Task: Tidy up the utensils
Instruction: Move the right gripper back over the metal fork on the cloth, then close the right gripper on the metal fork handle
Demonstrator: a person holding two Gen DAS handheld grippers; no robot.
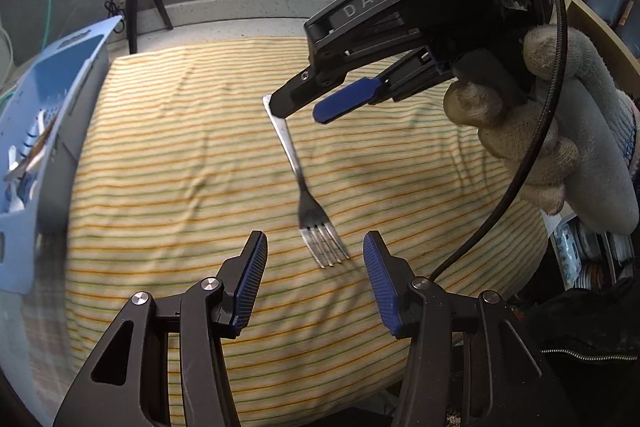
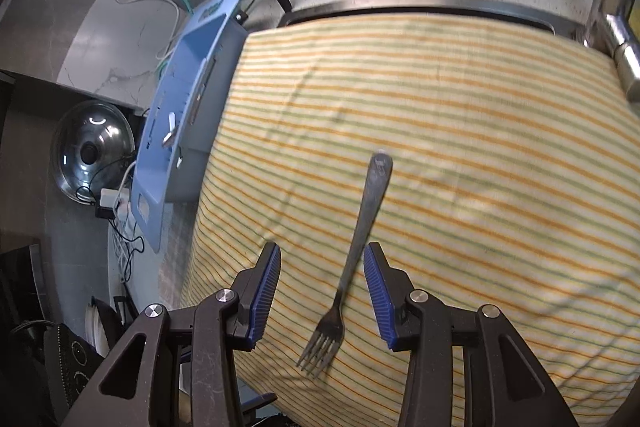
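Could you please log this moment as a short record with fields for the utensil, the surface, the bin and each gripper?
utensil: one metal fork, lying flat
surface: striped cloth
bin: blue utensil tray, at the cloth's left edge, utensils inside
left gripper: open, empty, near the fork's tines
right gripper: open, fingers either side of the fork's handle, not gripping it

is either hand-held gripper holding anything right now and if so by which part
Nothing is held. The fork lies on the striped cloth between the open right hand-held gripper fingers; the left hand-held gripper is open too.
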